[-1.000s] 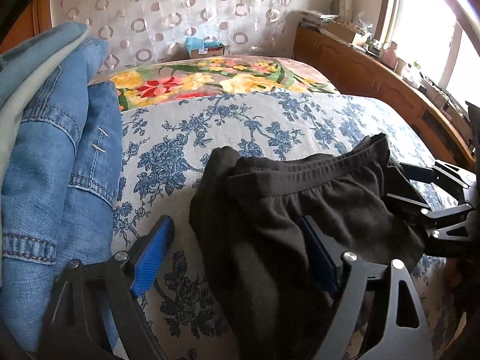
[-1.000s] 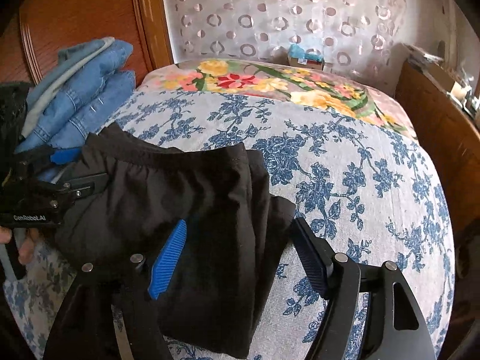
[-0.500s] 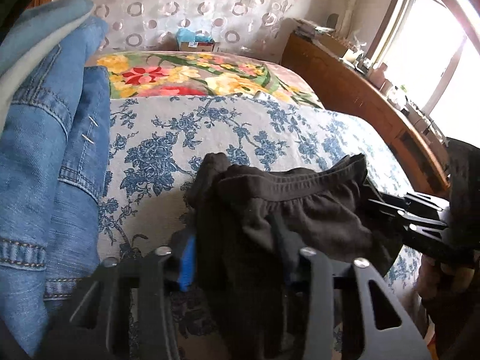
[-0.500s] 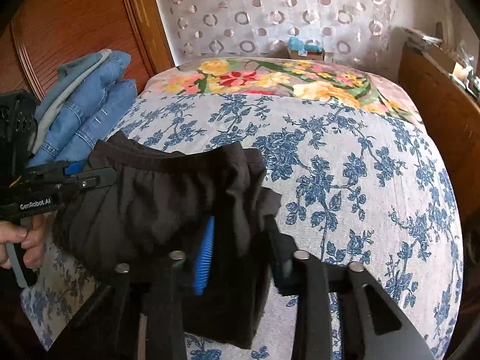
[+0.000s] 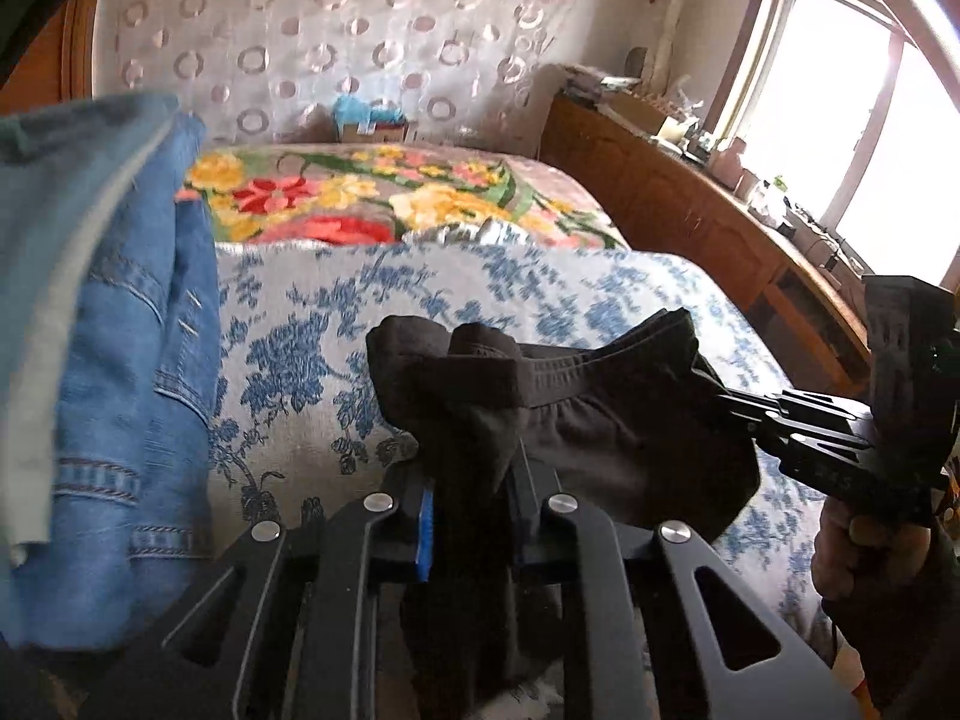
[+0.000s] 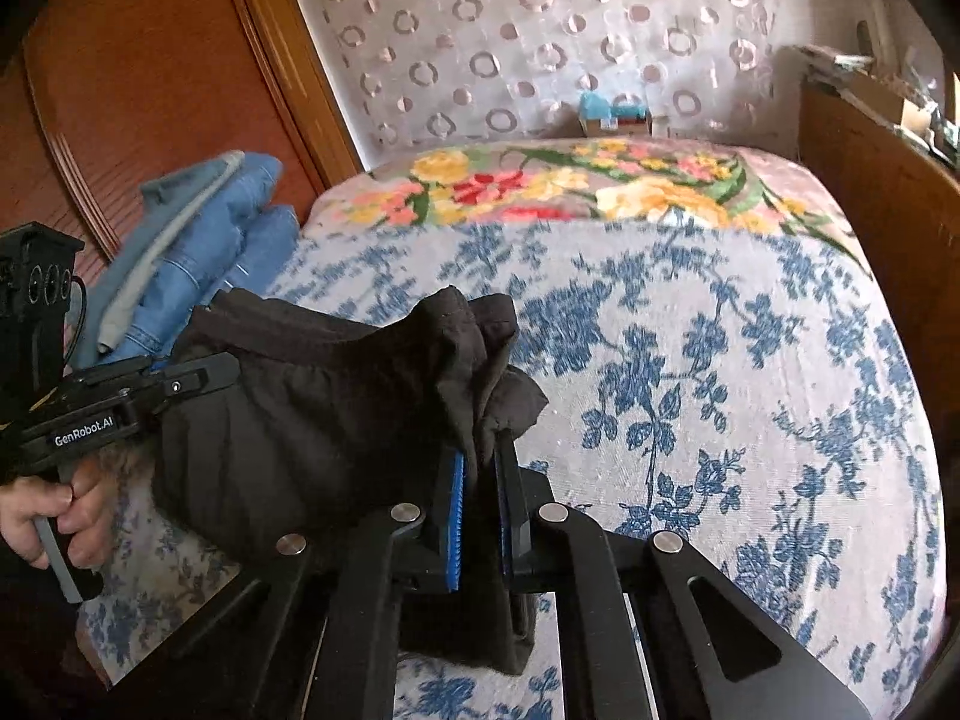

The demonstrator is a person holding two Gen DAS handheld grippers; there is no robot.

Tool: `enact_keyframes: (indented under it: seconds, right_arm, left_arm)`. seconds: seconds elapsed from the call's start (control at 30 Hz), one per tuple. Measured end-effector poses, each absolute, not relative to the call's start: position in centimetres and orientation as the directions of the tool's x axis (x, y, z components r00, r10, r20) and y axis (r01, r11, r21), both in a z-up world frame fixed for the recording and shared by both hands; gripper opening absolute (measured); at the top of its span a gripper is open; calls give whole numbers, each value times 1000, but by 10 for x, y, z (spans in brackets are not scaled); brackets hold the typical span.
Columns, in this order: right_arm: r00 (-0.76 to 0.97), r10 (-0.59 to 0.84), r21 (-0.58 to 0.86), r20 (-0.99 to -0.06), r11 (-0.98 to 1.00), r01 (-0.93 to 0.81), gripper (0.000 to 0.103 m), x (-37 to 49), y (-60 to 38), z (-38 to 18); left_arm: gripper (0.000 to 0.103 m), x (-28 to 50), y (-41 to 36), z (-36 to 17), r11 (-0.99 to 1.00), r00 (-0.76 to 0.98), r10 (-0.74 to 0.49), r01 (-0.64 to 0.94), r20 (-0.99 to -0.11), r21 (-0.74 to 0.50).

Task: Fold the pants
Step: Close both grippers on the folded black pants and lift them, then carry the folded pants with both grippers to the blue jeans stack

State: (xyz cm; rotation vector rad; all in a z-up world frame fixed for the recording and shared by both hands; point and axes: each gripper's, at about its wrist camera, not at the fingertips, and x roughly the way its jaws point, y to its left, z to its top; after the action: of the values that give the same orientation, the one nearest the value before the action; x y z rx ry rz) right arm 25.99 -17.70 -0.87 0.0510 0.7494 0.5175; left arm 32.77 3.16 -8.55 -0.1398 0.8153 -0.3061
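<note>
The folded black pants (image 5: 600,420) hang lifted above the blue-flowered bed cover (image 5: 312,324), held at both ends. My left gripper (image 5: 471,498) is shut on their left end, the cloth bunched between the blue pads. My right gripper (image 6: 480,480) is shut on the right end of the pants (image 6: 312,414). The right gripper also shows at the right of the left wrist view (image 5: 744,405), and the left gripper at the left of the right wrist view (image 6: 198,378).
A stack of folded blue jeans (image 5: 108,360) lies on the bed's left side, also seen in the right wrist view (image 6: 192,252). A floral blanket (image 5: 372,198) covers the far end. A wooden cabinet (image 5: 690,222) runs along the right, a wooden headboard (image 6: 132,90) on the left.
Both grippers went from open around the pants to shut on their two ends. The pants have been lifted off the bed cover and bunched up.
</note>
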Motion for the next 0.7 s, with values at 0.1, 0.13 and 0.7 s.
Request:
enact_keyframes:
  seconds: [0.1, 0.13, 0.7]
  right_arm:
    - [636, 464, 210, -616, 875, -436, 8, 247, -180, -1]
    - [642, 467, 209, -609, 875, -438, 8, 244, -181, 1]
    - [724, 484, 179, -491, 870, -459, 8, 164, -212, 50]
  left_arm:
    - [18, 316, 29, -72, 947, 667, -323, 224, -672, -232]
    - [18, 314, 29, -70, 946, 671, -323, 226, -668, -231]
    - [18, 249, 22, -3, 944, 765, -329, 281, -553, -172]
